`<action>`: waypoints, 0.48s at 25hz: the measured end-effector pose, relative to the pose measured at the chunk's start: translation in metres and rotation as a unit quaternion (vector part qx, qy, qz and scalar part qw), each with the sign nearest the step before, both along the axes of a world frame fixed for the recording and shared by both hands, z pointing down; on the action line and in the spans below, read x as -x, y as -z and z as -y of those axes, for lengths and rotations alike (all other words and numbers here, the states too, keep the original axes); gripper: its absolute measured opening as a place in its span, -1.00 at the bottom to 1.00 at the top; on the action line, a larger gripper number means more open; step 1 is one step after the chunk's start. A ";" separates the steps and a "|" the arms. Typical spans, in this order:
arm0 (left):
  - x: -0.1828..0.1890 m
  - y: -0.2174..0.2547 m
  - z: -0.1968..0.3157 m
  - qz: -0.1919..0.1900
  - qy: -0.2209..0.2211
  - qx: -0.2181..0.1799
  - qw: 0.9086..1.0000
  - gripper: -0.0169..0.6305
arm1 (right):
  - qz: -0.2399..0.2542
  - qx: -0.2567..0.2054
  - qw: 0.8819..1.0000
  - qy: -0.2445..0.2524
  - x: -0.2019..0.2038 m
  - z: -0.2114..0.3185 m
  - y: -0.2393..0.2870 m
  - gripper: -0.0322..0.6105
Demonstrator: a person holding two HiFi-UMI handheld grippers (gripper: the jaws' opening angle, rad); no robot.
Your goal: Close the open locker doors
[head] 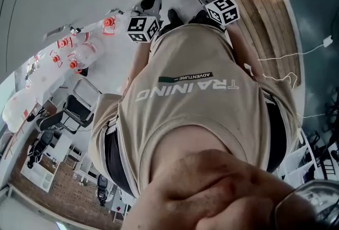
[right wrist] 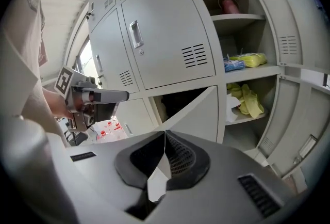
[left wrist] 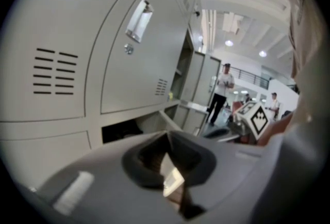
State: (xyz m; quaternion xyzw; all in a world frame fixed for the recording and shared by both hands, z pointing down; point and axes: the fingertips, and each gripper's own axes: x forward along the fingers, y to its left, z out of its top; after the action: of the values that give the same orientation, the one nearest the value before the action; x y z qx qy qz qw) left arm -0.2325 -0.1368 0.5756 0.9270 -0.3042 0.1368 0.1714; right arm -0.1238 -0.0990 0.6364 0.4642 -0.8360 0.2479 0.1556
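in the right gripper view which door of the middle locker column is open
The lowest door, directly below the closed door that has the handle and vents. It swings out toward the camera, showing a dark compartment behind it.

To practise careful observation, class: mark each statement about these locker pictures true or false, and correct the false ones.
1. Every locker door is closed. False: the tall locker at the right stands open, and a lower door hangs ajar.
2. Yellow cloths lie on a shelf in the tall locker. True.
3. The right hand-held gripper grips one of the cloths. False: its jaws are together on nothing.
4. The left hand-held gripper has its jaws together, empty. True.
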 end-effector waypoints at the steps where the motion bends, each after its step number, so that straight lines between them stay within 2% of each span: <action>1: 0.005 0.000 0.002 -0.001 0.003 -0.001 1.000 -0.95 | -0.003 0.000 1.000 0.006 0.006 0.002 0.001 -0.85; 6: 0.028 0.001 0.013 -0.004 0.002 -0.007 1.000 -0.95 | -0.021 0.001 0.999 0.025 0.035 0.013 0.003 -0.85; 12: 0.049 -0.002 0.033 -0.005 -0.012 -0.014 1.000 -0.95 | -0.037 -0.010 0.999 0.022 0.066 0.038 0.004 -0.85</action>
State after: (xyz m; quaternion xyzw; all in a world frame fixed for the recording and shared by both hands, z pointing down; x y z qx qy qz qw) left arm -0.2815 -0.1701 0.5774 0.9336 -0.2944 0.1294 0.1580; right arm -0.1894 -0.1368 0.6320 0.4564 -0.8419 0.2187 0.1874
